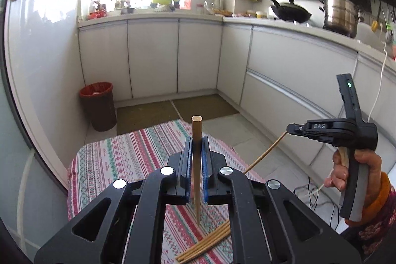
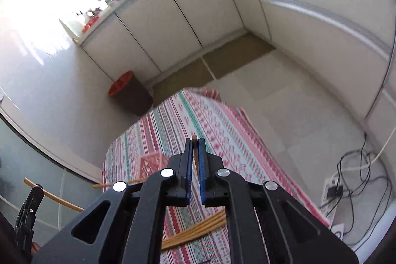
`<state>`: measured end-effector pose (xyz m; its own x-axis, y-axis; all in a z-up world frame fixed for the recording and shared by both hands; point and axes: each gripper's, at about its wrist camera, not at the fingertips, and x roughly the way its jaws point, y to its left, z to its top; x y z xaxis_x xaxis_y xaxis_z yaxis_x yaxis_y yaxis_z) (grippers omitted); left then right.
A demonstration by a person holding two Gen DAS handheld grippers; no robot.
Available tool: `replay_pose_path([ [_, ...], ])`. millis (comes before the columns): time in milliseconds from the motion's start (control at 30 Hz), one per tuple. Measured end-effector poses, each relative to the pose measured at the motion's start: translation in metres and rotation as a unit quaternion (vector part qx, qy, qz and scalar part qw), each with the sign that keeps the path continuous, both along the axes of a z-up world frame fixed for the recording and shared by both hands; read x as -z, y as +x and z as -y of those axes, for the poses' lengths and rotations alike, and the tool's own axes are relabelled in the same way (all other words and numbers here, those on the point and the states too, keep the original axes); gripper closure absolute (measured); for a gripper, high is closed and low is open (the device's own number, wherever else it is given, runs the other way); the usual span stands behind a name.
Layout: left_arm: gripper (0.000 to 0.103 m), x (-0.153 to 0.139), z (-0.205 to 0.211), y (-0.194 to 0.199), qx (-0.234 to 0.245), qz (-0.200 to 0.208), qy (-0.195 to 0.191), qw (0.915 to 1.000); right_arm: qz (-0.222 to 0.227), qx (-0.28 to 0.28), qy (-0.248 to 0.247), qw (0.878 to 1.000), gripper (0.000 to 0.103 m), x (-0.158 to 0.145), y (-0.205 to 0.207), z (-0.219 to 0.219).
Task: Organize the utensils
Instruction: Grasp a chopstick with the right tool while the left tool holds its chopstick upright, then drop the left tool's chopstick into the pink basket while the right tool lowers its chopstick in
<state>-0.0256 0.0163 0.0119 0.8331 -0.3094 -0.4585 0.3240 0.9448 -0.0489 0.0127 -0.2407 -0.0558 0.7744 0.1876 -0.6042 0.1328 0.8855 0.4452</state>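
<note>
Chopsticks, one clamped in each hand-held gripper, above the rest of the set on the desk.

Chopstick (image 1: 197,140) of pale wood, round-ended, tapering to a thin tip: light, stiff and smooth, likely to pivot or slip, so best taken near mid-length as the left hand-held gripper (image 1: 197,147) does, blue pads shut on it, upright. Right hand-held gripper (image 2: 195,150) is likewise closed on a second chopstick (image 2: 194,140). Loose chopsticks (image 1: 205,243) lie bundled on the striped desk (image 1: 111,165) below.
</note>
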Motion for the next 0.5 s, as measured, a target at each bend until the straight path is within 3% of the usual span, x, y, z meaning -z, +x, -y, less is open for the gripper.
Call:
replay_pose_path([
  [233, 0.097, -0.034, -0.006, 0.020, -0.033, 0.045, -0.042, 0.9976, 0.069, -0.004, 0.018, 0.997, 0.098, -0.050, 0.003, 0.005],
  [500, 0.097, -0.030, -0.001, 0.056, -0.043, 0.044, -0.056, 0.9966, 0.098, -0.029, 0.033, 0.994, 0.098, -0.077, 0.017, 0.000],
])
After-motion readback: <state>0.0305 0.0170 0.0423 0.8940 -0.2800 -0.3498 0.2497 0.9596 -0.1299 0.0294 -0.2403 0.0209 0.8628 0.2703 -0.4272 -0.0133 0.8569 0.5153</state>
